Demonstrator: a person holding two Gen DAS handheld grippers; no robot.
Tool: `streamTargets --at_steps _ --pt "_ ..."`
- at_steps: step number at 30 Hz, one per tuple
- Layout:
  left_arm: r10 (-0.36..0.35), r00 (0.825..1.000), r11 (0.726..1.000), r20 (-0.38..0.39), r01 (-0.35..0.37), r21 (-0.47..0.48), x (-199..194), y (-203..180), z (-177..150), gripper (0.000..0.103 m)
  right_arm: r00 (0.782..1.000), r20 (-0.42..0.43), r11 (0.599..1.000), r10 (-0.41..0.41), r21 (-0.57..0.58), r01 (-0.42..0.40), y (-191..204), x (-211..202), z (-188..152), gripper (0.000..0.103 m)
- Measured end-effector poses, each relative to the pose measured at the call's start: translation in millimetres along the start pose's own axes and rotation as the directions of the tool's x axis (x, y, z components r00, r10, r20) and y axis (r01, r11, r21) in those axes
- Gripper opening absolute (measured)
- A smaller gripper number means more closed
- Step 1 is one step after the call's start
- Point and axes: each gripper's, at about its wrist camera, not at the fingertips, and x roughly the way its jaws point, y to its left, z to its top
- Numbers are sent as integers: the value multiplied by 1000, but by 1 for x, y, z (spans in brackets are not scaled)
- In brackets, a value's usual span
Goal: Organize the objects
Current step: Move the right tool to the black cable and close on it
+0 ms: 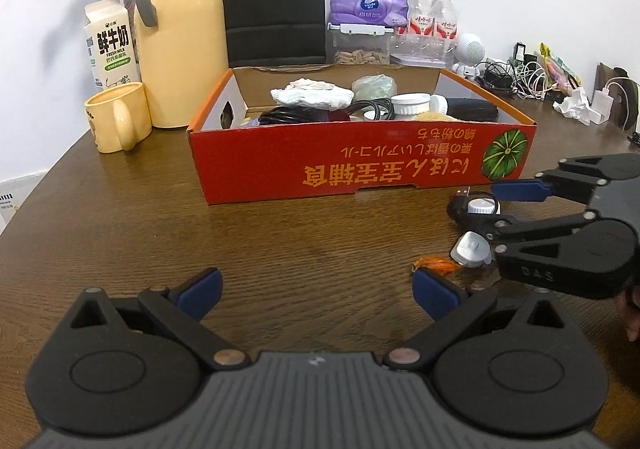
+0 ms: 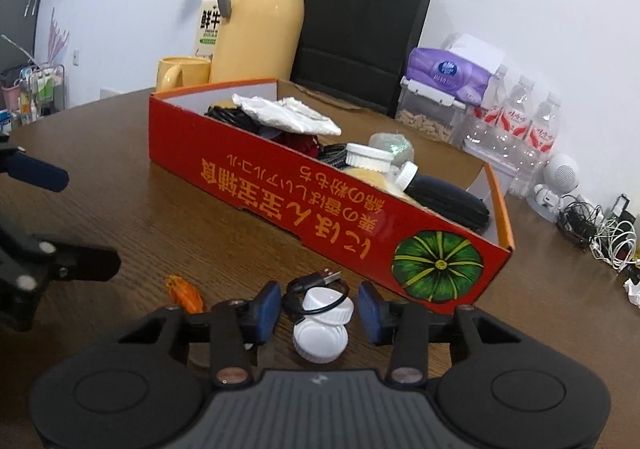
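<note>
Right wrist view shows most of the tidying looks done: the red cardboard box [image 2: 280, 185] already holds a heap of things, among them a crumpled white cloth [image 2: 286, 115], coiled black cables [image 2: 236, 117], a white-lidded jar [image 2: 368, 157] and a dark case [image 2: 452, 201]. What is left lies on the wooden table [image 2: 160, 217] just in front of the box's near wall. The right gripper [image 2: 318, 309] has its blue pads set either side of two white bottle caps [image 2: 322, 319], one stacked partly over the other, with a short black USB cable [image 2: 316, 283] looped at their twelve o'clock; the pads stand a little apart from the caps, not yet pressing, so I judge the grip is not made. A small orange scrap [image 2: 185, 293] lies at about ten o'clock from the caps. In the left wrist view the left gripper [image 1: 316, 291] hangs over bare table with its jaws spread wide and nothing between them, the scrap just off its right pad at about one o'clock. My guess is the caps, the cable and the scrap remain to go in the box; the thermos [image 1: 180, 33], mug [image 1: 118, 117] and milk carton [image 1: 110, 45] behind seem to belong where they are.
</note>
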Motion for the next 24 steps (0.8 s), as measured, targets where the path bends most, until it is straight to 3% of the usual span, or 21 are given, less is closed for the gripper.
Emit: streamTargets --at_steps 10,13,24 --pt "0 1000 1000 -3 0 -1 0 0 -1 103 1000 -12 1000 18 6 -18 -6 22 10 41" --pt "1 1000 1000 -3 -1 0 1 0 -1 103 1000 -11 1000 28 6 -28 -4 21 10 35" --pt "8 1000 1000 -12 -8 0 3 1 -1 103 999 41 999 27 22 -28 -5 8 8 31"
